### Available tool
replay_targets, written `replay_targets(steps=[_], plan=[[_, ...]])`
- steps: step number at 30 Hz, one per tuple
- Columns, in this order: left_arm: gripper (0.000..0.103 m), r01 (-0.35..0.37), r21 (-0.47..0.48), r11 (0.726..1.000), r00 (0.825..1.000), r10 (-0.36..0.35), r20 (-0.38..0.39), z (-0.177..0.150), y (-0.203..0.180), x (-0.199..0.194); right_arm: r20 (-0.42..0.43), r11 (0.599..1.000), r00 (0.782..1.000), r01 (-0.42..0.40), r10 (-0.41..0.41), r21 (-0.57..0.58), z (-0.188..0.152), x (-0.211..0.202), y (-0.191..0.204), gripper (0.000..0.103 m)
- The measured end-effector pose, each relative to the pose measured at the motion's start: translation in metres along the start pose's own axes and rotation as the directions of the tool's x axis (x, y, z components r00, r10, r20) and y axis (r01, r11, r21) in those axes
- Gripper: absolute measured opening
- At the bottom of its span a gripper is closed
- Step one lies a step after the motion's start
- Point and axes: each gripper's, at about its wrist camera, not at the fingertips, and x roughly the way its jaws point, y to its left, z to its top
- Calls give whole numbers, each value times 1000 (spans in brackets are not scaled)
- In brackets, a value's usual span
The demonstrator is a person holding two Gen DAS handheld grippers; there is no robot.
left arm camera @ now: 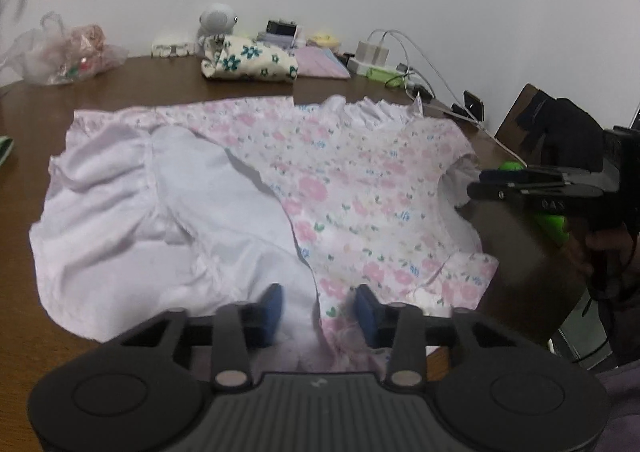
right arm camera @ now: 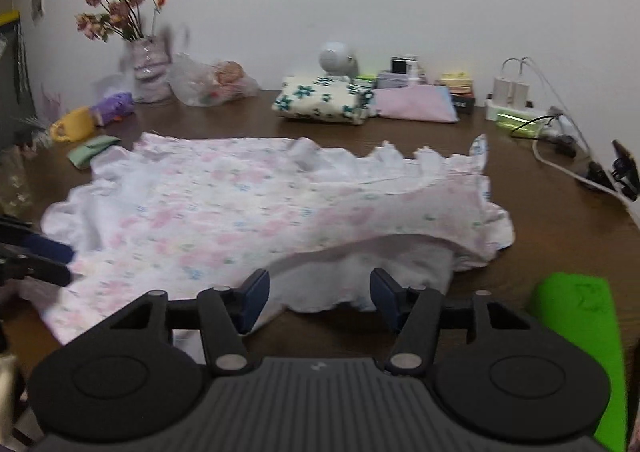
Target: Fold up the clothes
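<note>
Mid-fold: floral dress (left arm camera: 320, 188) lies spread on the table (left arm camera: 168, 80), one side flipped over. Both tongs, left (left arm camera: 319, 312) and right (right arm camera: 319, 302), gape, gripping nothing. Next I'd pinch the 6 o'clock hem.

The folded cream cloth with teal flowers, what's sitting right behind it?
Behind the folded cream cloth stands a round white device, its base hidden by the cloth. A pink pad lies beside it; anything lower behind stays covered.
</note>
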Motion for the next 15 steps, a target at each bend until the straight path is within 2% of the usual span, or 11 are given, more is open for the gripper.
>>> replay_targets(steps=[3, 6, 9, 11, 12, 15], plan=[[22, -25, -28, 999, 1000, 25, 7, -5, 12, -5, 10, 998, 998, 55, -55, -32, -1, 7, -1, 43], [7, -82, -52, 995, 997, 83, 10, -8, 23, -12, -14, 994, 995, 93, -94, -63, -2, 12, -1, 43], [5, -108, -82, 991, 994, 110, 22, -9, 37, -16, -50, 993, 994, 92, -96, -69, -3, 19, -5, 43], [5, -148, -108, 983, 989, 150, 16, -6, 40, -19, -69, 997, 996, 51, -55, -58, -5, 23, -6, 21], [6, -168, -115, 979, 985, 171, 15, -3, 40, -22, -73, 999, 997, 17, -20, -48, -5, 22, -6, 0], [20, -140, -109, 984, 987, 147, 65, 5, 32, -34, -94, 997, 995, -26, 19, -73, -3, 5, 3, 0]])
